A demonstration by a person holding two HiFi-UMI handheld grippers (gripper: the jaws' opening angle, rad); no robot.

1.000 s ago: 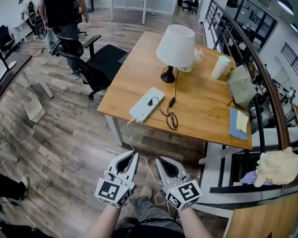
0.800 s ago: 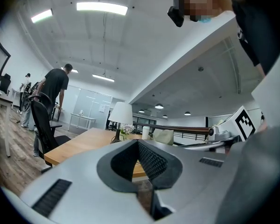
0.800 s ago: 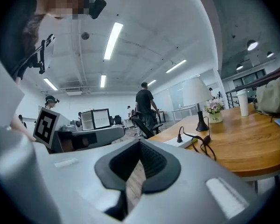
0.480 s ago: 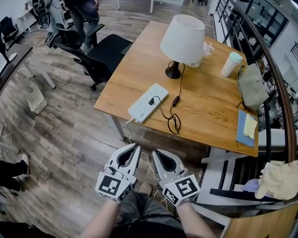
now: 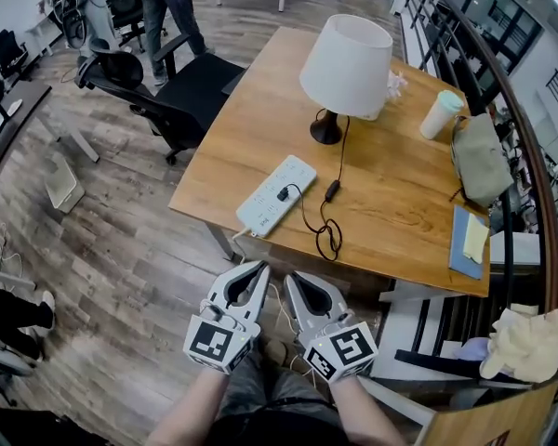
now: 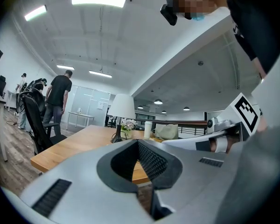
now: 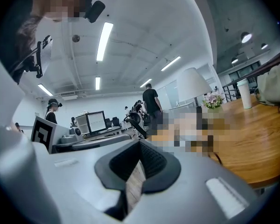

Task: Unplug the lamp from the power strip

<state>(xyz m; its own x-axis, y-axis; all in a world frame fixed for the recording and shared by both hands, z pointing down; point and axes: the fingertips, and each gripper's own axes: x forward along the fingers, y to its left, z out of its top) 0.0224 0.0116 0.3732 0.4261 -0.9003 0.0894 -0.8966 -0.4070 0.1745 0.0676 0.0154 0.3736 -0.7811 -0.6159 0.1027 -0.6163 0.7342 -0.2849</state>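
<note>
Two grippers hang low at the bottom centre of the head view, side by side and just short of the table's near edge. The left gripper has its jaws pressed together with nothing between them; its own view shows the ribbed pads meeting at the tip. The right gripper is likewise closed tight and empty, its tip pointing toward the table.

The lamp, with a white shade and dark base, stands upright toward the upper middle of the frame on the wooden top. Its black cord drops from the base past a small inline switch, coils in a loop near the front edge, then runs up to a dark plug seated in the white power strip. The strip lies flat and slanted near the table's left front corner, well apart from both grippers, and a pale cable trails from it over the edge.

Toward the upper right of the table stand a white cup and a grey-green bag; a blue notebook lies nearer the right front corner. A black office chair sits at the upper left, with a person standing beyond it.
</note>
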